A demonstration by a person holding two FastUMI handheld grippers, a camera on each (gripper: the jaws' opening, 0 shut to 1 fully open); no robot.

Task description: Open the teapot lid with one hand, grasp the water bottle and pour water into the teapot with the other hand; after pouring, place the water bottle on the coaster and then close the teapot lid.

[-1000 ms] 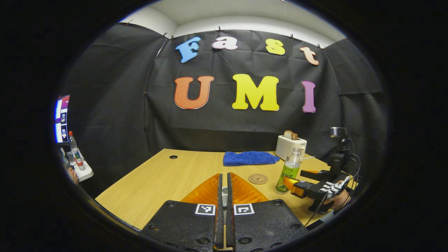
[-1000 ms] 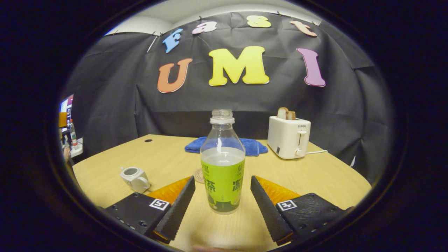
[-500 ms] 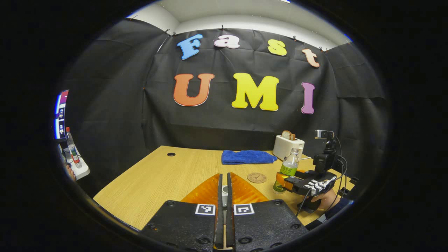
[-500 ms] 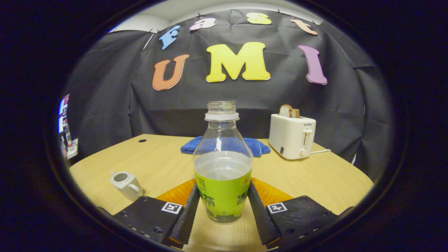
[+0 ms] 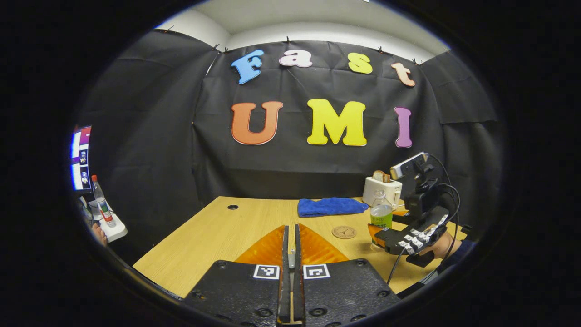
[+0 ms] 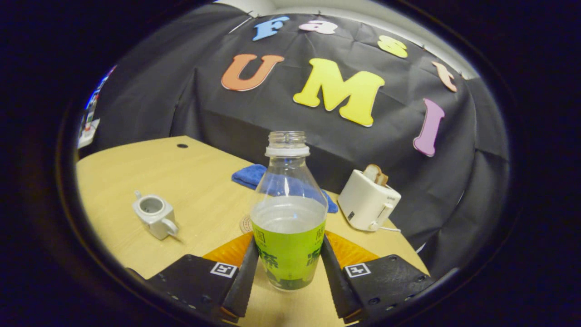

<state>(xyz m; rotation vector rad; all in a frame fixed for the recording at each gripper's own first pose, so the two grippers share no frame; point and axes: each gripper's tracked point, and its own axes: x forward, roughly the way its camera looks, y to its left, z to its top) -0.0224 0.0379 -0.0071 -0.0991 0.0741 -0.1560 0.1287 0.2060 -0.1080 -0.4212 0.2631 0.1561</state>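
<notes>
With the right gripper (image 6: 288,277) clamped on the clear, green-labelled, uncapped water bottle (image 6: 288,218), carry it upright toward the small white open teapot (image 6: 154,214) at ten o'clock before tipping.

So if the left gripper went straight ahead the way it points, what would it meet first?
Likely nothing close: ahead of the left gripper lies bare table, then the black cloth wall. The coaster sits to its right. Depth is unclear.

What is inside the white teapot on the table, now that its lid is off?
In the right gripper view the teapot stands open, and its round mouth shows a pale grey inner wall. The bottom is in shadow, so I cannot tell whether any water is inside.
</notes>
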